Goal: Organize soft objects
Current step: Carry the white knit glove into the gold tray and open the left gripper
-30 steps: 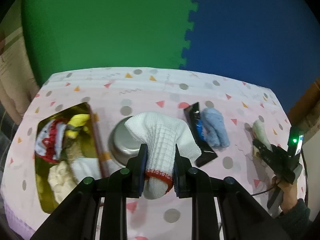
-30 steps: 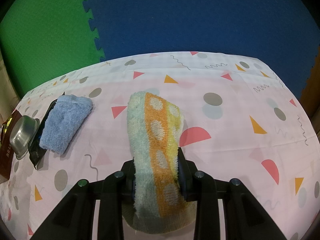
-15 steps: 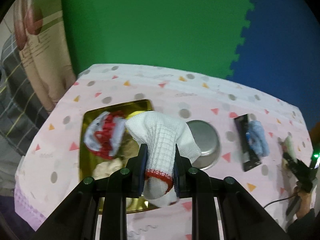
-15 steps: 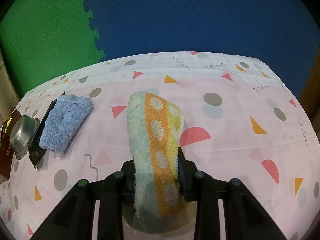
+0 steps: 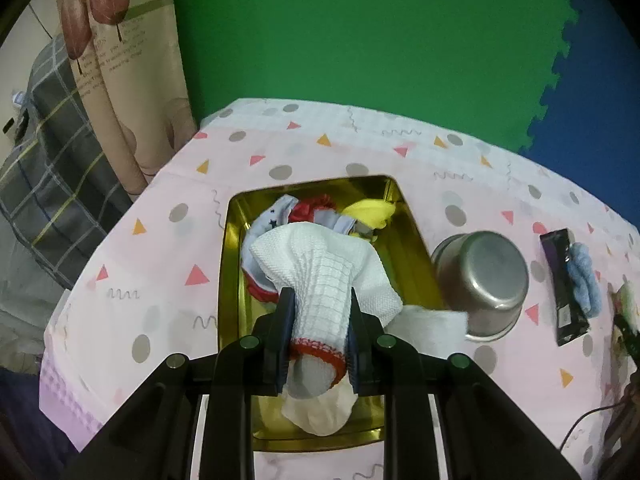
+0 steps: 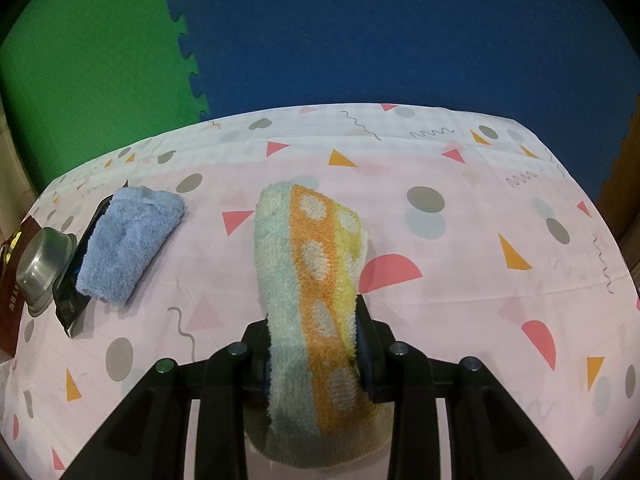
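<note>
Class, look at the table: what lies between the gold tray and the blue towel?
In the left wrist view, an upturned steel bowl and a black packet lie between the gold tray and the blue towel.

I take the steel bowl (image 5: 482, 280) as my landmark: it sits upside down on the pink patterned tablecloth (image 5: 160, 264). Just to its right in the left wrist view lies a black packet (image 5: 562, 280), flat on the cloth and not touching the bowl. Beyond the bowl, past the table's far edge, I see green foam mat (image 5: 360, 40) joined to blue foam mat (image 6: 400, 32). Far left of the bowl hang a beige curtain (image 5: 120, 72) and grey checked fabric (image 5: 52, 128).
</note>
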{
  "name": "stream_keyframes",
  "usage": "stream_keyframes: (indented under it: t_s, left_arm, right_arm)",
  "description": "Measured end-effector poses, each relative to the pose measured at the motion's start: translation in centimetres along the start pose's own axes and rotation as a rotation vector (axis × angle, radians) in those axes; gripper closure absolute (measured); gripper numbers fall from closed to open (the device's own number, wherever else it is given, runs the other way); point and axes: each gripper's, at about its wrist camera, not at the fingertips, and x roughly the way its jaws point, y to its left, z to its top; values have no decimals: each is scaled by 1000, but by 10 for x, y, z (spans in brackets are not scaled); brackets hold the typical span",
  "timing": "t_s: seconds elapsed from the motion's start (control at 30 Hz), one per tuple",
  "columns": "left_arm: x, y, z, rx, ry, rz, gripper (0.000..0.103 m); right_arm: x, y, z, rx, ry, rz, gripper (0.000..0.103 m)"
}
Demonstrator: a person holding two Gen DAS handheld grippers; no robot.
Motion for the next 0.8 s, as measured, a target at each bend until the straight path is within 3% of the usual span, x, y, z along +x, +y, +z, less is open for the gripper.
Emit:
stream_keyframes:
  t_s: [0.43, 0.63, 0.7, 0.8]
  left_arm:
    - [34, 0, -17, 33, 37, 9, 81]
    - [36, 1, -21, 45, 34, -9, 66]
    - [34, 1, -23, 50, 24, -22, 52]
    - [27, 0, -24, 59, -2, -18, 48]
  right_arm:
    - [0, 5, 1, -24, 4, -26, 70]
    - [0, 7, 1, -32, 5, -33, 70]
    - [0, 7, 1, -36, 5, -38, 70]
    - [0, 8, 1, -42, 6, -44, 70]
